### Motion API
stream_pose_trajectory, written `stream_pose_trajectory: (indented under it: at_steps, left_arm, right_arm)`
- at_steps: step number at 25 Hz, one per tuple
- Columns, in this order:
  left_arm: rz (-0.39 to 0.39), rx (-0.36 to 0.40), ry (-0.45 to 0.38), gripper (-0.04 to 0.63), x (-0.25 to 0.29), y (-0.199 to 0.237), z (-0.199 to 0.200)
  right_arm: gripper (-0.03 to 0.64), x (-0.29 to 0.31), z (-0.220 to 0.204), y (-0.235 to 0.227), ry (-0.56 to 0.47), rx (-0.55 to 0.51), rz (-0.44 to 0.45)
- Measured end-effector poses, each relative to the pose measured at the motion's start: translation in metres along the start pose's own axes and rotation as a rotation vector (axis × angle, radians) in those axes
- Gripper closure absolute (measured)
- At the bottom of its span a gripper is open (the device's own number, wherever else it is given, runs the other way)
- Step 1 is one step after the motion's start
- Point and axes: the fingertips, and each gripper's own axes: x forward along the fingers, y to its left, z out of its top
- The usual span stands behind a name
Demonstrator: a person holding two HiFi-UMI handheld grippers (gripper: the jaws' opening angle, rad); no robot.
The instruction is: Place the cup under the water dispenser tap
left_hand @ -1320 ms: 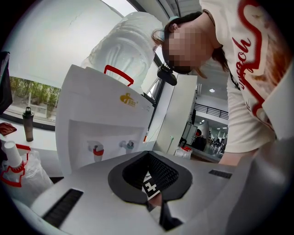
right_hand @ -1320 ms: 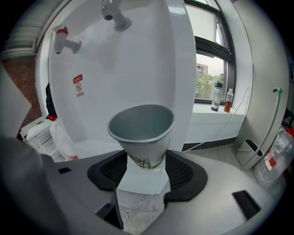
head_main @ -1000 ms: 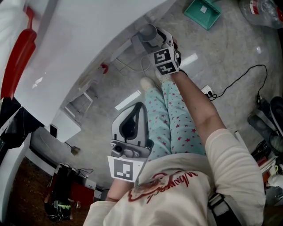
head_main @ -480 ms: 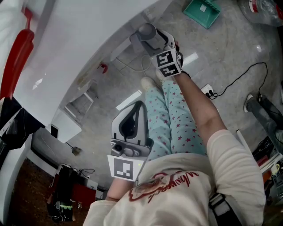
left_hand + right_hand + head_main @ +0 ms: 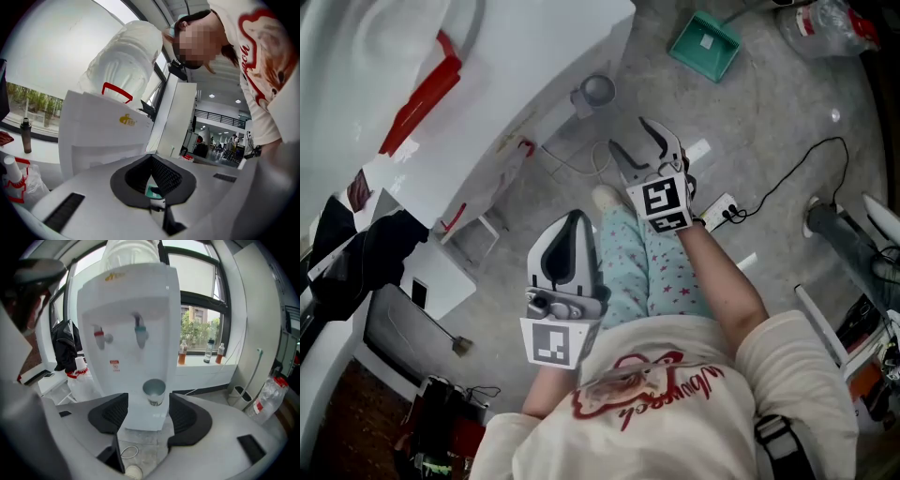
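Now the cup (image 5: 153,391) is seen standing by itself on the ledge of the water dispenser (image 5: 126,301), just ahead of the right gripper (image 5: 149,416) and a little below the blue tap (image 5: 139,333). The right gripper's jaws are spread wide and have just been opening. Nothing is held between them, and the cup is not touched. The left gripper (image 5: 151,171) is squeezed closed with nothing in it and is held well away from the cup. The job looks almost done. The cup looks light, so it could be knocked over if the right gripper is pushed forward or swung sideways. Water could also be spilled if the cup is not quite under the tap, which cannot be told for sure.
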Motion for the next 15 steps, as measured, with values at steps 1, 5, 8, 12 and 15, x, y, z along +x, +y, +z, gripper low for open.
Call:
stream_pose_trajectory:
  at_steps: [1,5,8,12,15]
  left_arm:
    - [-0.003,0.005,-0.007,0.575,-0.005,-0.004,0.008]
    - [-0.032,0.047,-0.055,0.575,-0.020,-0.020,0.047]
    - [-0.027,0.065,-0.082,0.575,-0.028,-0.026,0.071]
    - [-0.035,0.082,-0.114,0.575,-0.034,-0.034,0.102]
    - [-0.051,0.090,-0.150,0.575,-0.037,-0.044,0.123]
  right_arm:
    - [0.330,-0.020,0.016,0.002,-0.022,-0.002,-0.014]
    - [0.331,-0.094,0.103,0.003,-0.180,0.007,-0.061]
    - [0.331,-0.136,0.162,0.010,-0.297,0.025,-0.033]
    - [0.354,-0.176,0.220,0.022,-0.439,0.029,-0.008]
    - [0.538,-0.200,0.244,0.024,-0.503,0.014,-0.040]
